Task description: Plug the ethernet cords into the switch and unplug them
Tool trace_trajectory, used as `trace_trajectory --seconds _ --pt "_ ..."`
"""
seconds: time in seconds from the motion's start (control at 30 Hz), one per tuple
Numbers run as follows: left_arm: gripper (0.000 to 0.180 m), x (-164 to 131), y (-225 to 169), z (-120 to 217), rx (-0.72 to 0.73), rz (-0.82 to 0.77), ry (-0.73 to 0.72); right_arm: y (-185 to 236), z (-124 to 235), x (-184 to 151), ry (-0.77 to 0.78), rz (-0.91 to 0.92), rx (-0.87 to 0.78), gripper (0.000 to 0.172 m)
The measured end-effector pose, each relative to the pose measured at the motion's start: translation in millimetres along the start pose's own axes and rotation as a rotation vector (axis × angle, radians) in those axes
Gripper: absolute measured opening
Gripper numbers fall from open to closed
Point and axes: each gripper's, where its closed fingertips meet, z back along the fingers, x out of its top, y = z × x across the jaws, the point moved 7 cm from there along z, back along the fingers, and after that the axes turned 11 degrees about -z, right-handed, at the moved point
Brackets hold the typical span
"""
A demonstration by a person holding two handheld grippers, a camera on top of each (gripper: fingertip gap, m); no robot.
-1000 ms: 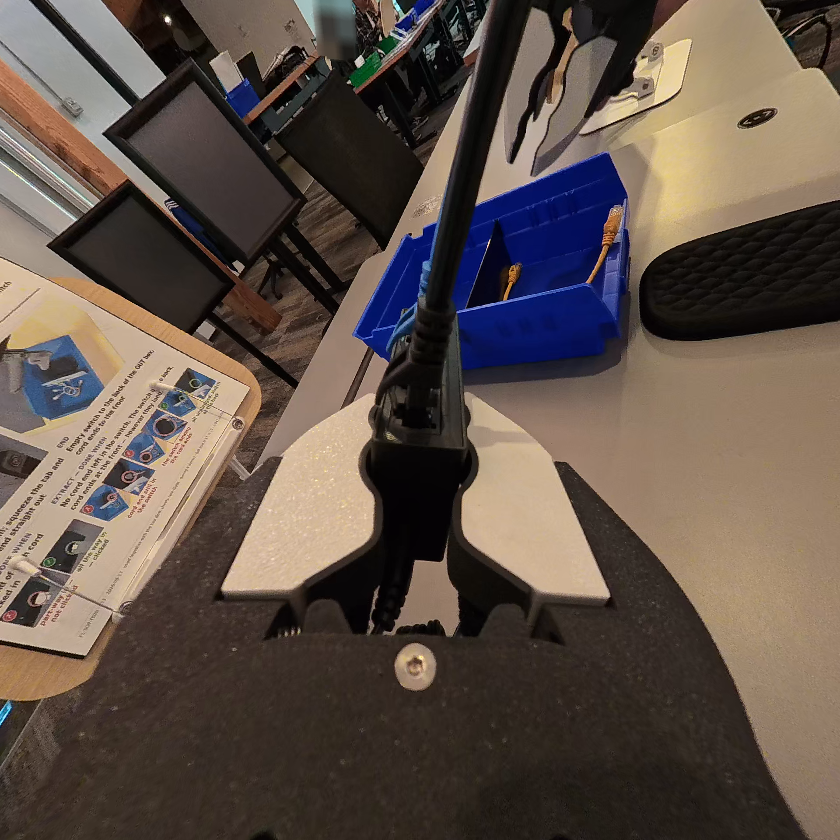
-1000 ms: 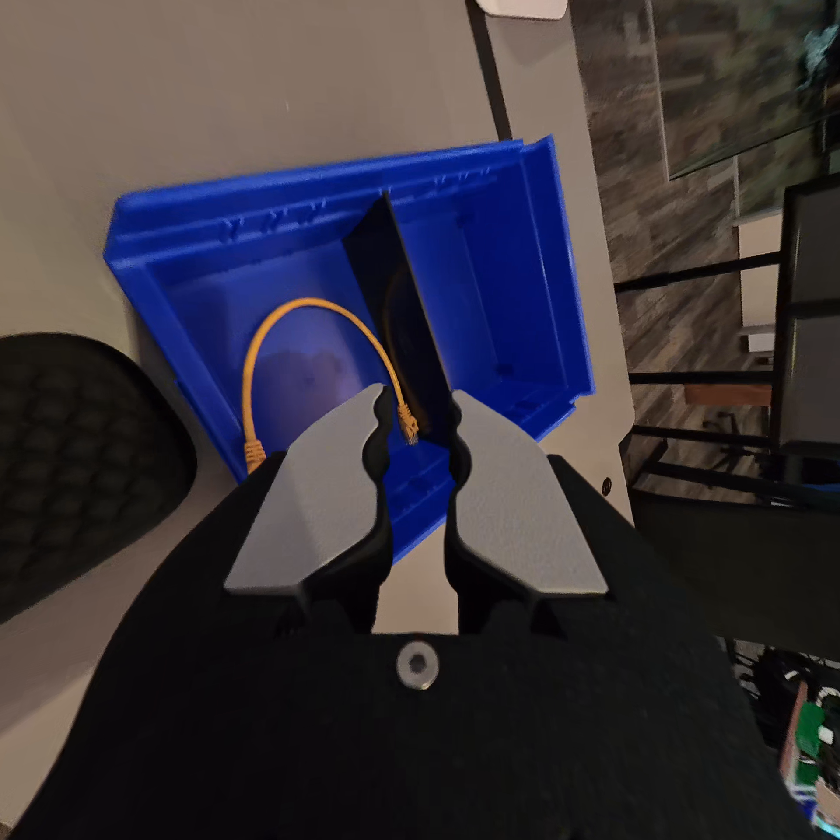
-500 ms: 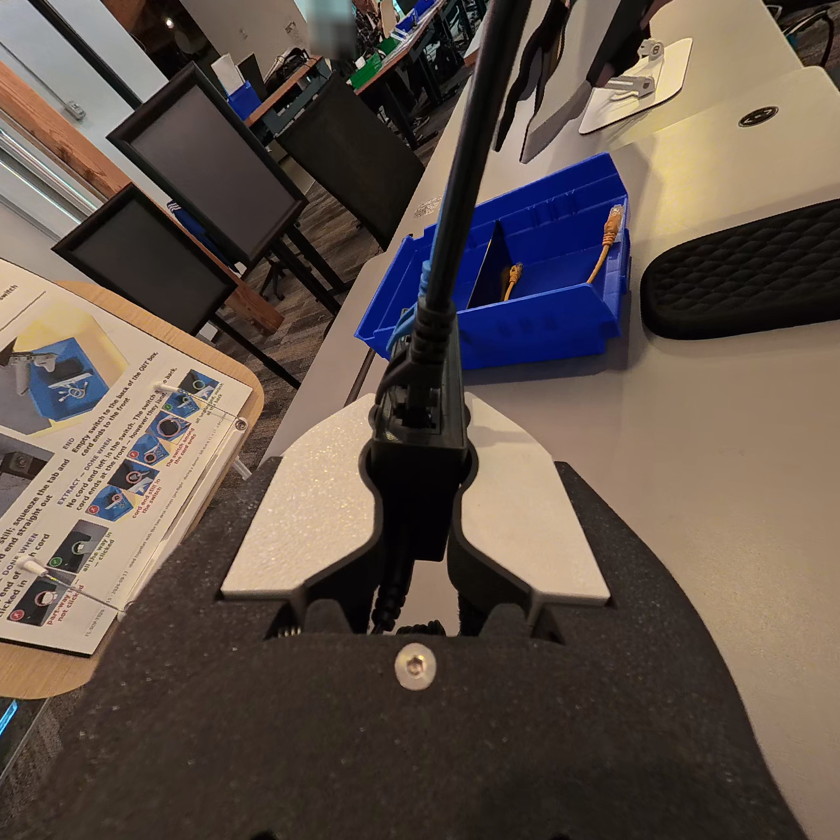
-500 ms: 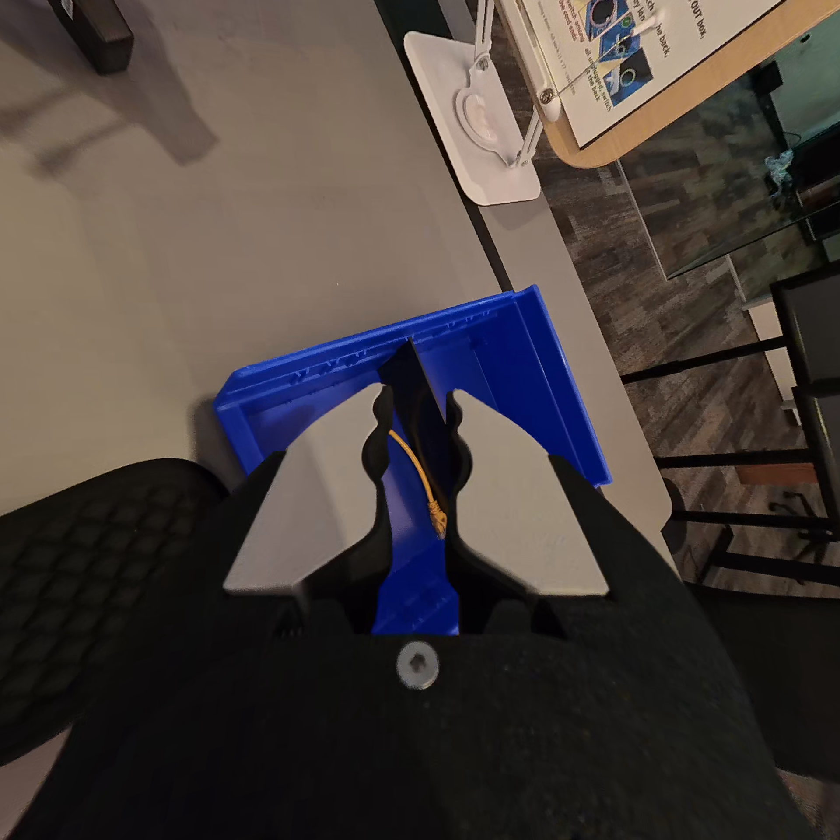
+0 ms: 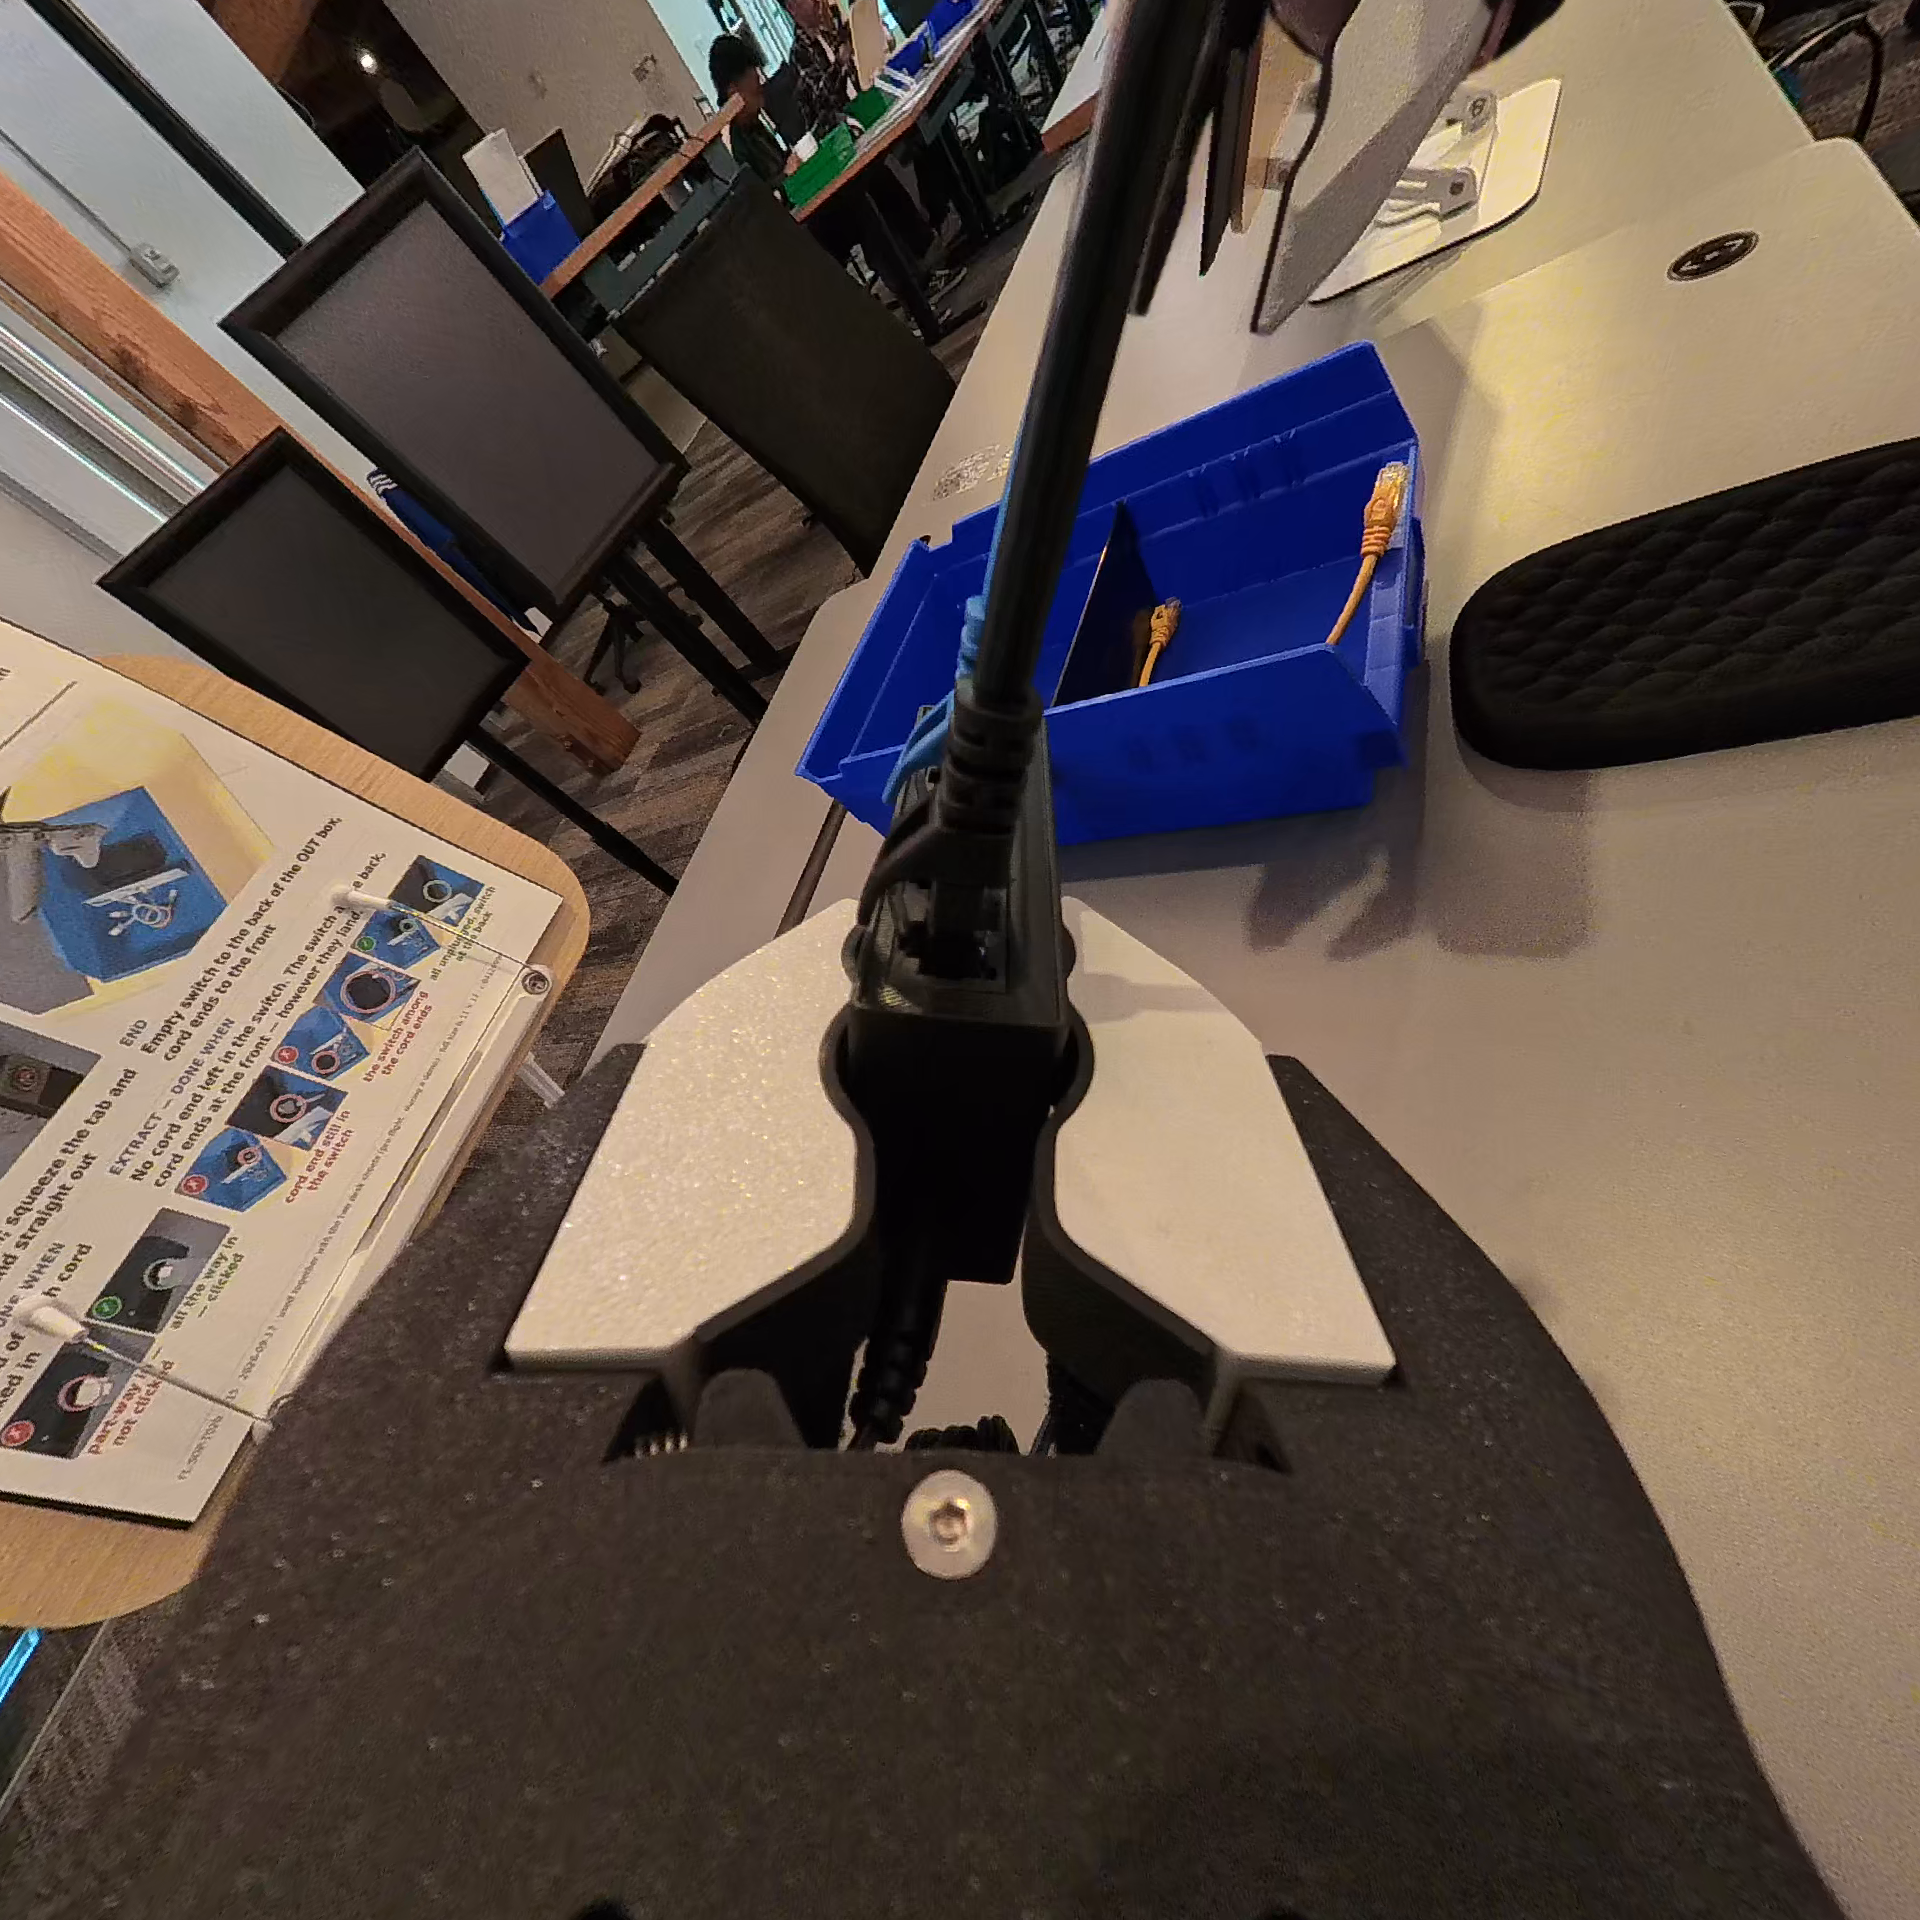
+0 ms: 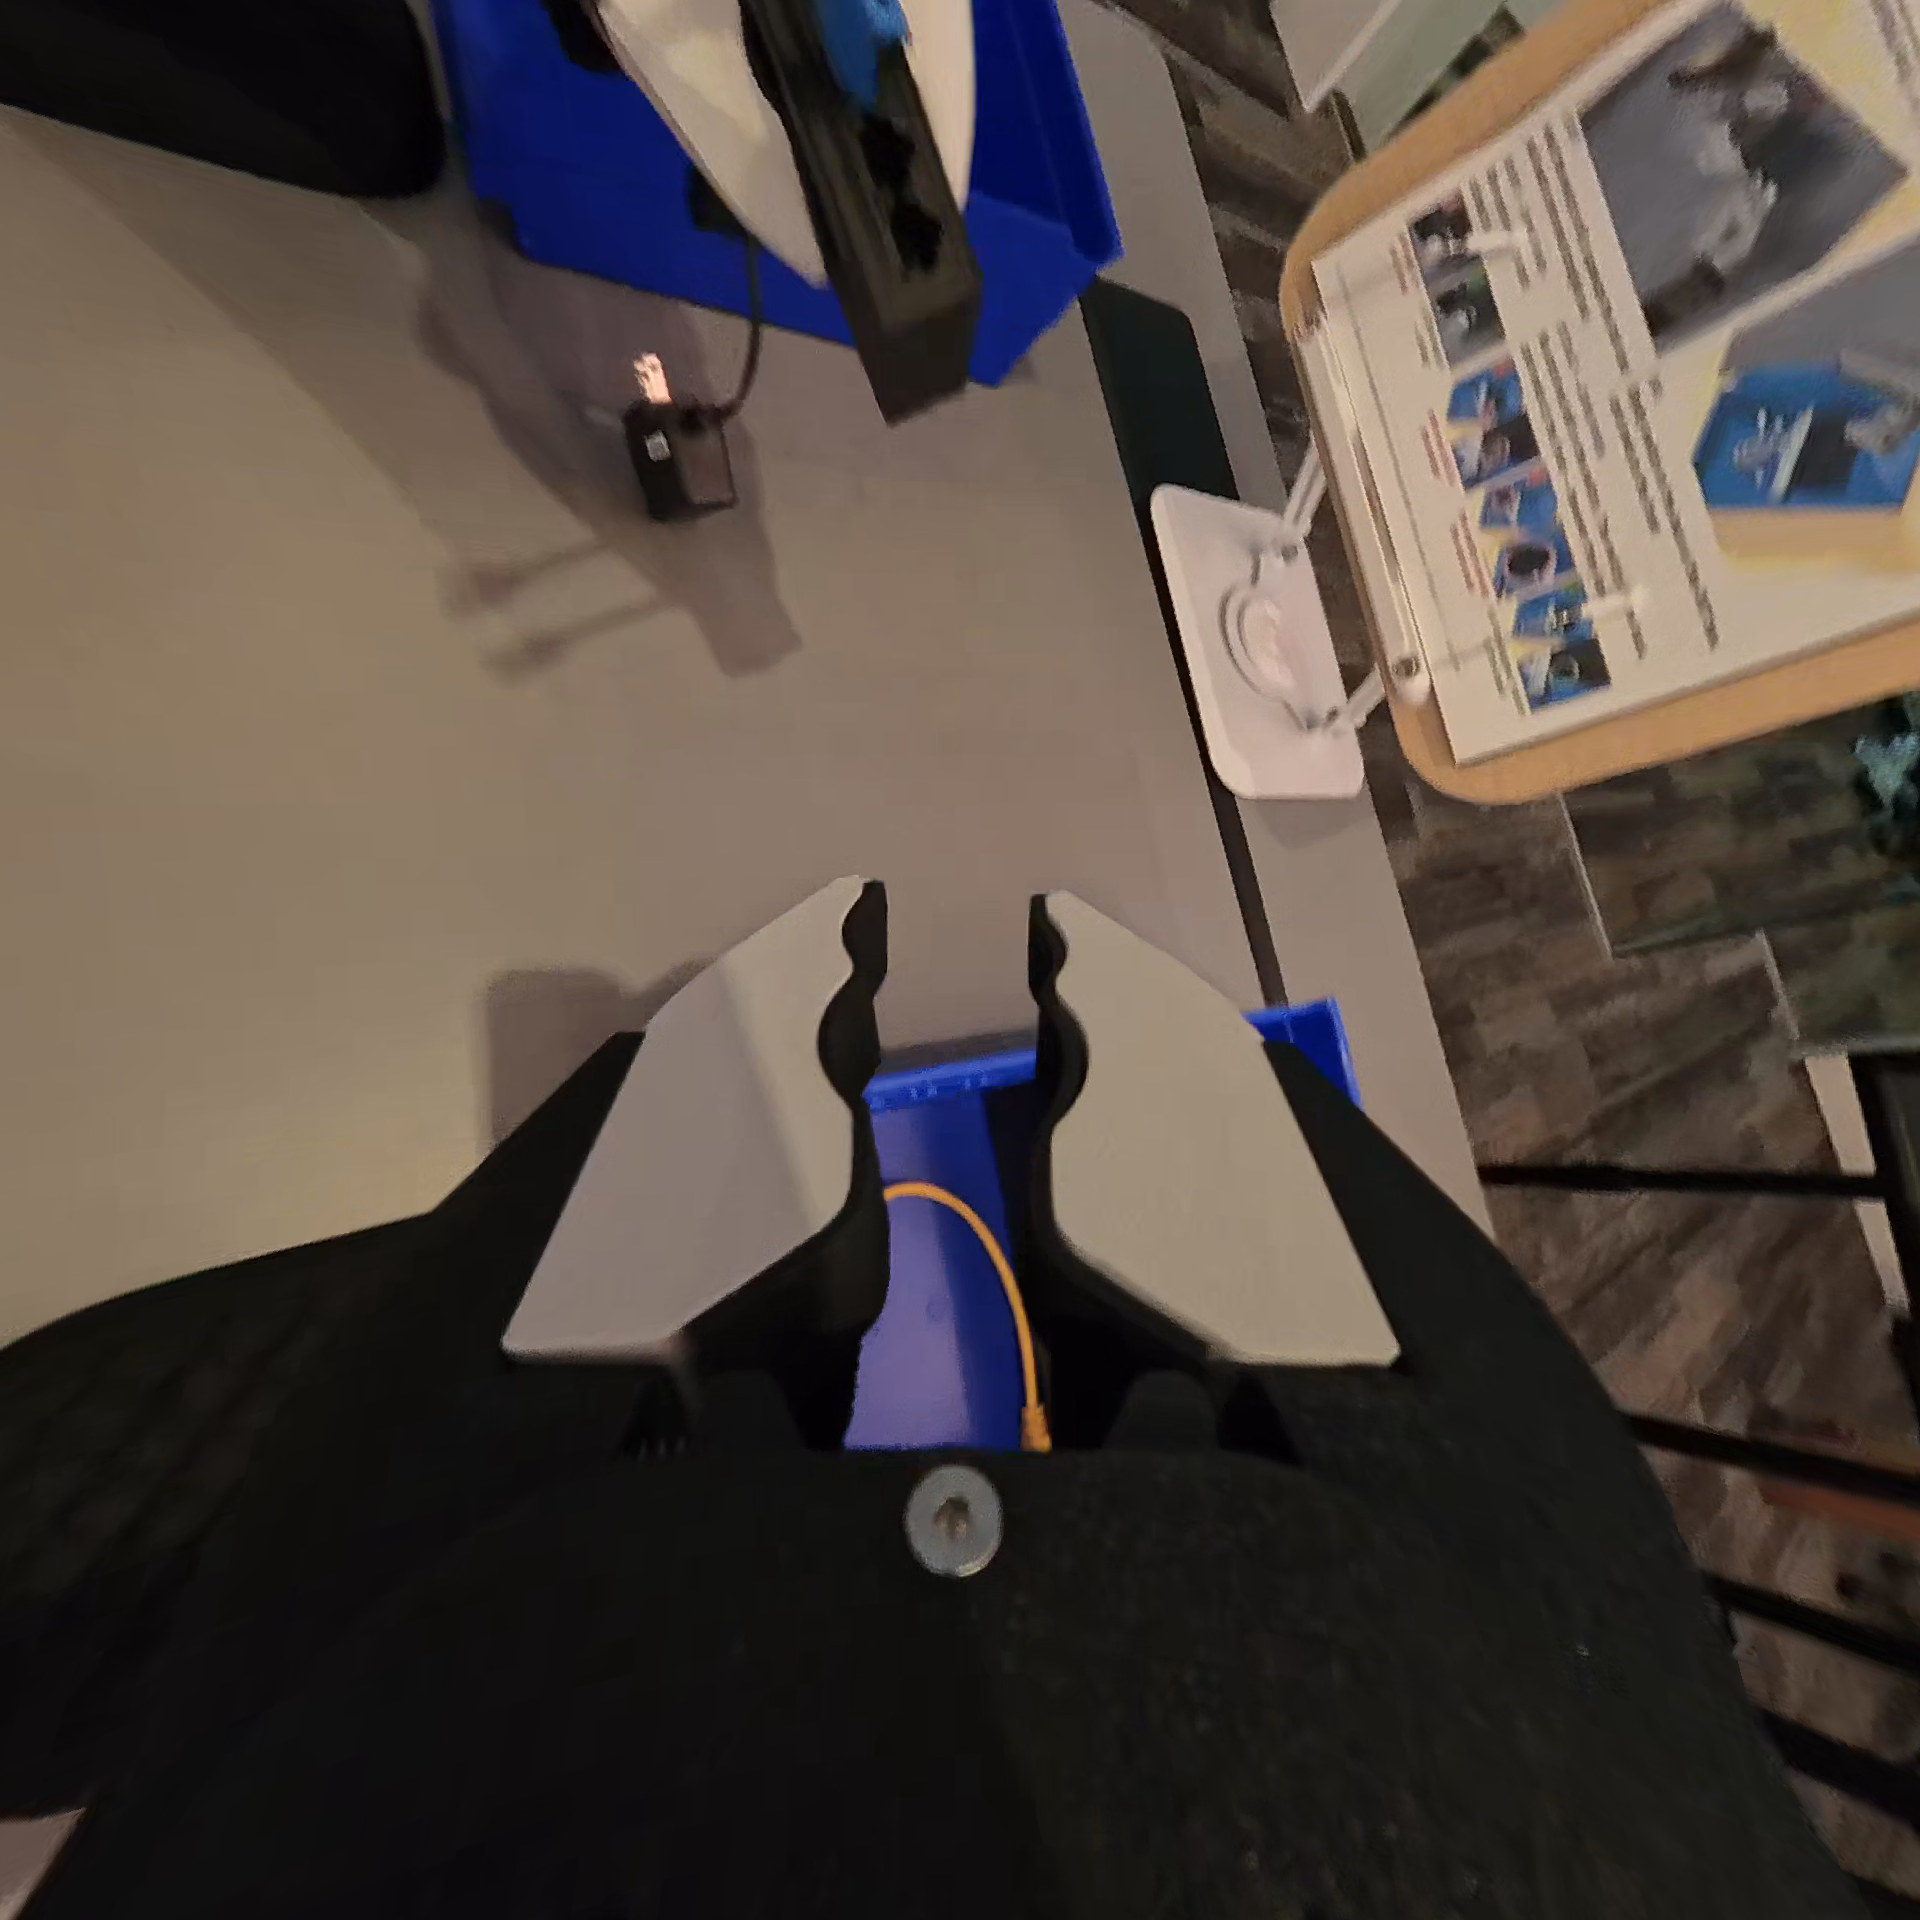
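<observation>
The left gripper (image 5: 956,997) has its jaws clenched on the black switch (image 5: 951,1049), holding it up off the grey surface (image 5: 1558,1195) on the near side of the blue bin (image 5: 1226,748). A black cord (image 5: 1049,499) is seated in a port on the switch's upper face and rises away from it, and a blue cord (image 5: 971,644) shows just behind the black one, also running to the switch. So at least these two look plugged in, though how firmly they are seated cannot be told.

The right gripper (image 6: 956,904) hangs above the blue bin with its jaws released and nothing between them. Below it, inside the bin, an orange cord (image 6: 997,1278) lies loose; in the left wrist view both of its plugs rest in the bin's right-hand compartment, one near the divider (image 5: 1164,623) and one propped at the far corner (image 5: 1387,499). That cord is in no port.

A small black power adapter (image 6: 681,457) lies on the surface beyond the bin, joined by a thin wire that runs up toward the held switch.

Judging by this, the plugging-in is partly done: the orange cord has yet to be picked out of the bin and pushed into a free port, and then every cord has to be pulled out again. That reading is a guess, since it could equally be the first cord already taken out.
</observation>
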Motion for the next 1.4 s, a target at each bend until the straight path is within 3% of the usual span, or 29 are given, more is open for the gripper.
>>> trace_trajectory --seconds 0.27,0.63,1.4 --pt "0.028 2.3 -0.9 1.1 -0.005 0.003 -0.013 8.8 -13.0 57.7 -0.055 0.094 0.079 0.028" --pt "0.028 2.8 -4.1 -1.1 -0.020 -0.001 -0.008 28.3 -50.4 104.2 -0.031 0.246 0.168 0.031" --pt "0.028 4.0 -11.4 -7.3 -0.024 -0.019 0.037 38.3 -76.4 117.3 0.033 0.346 0.182 0.030"
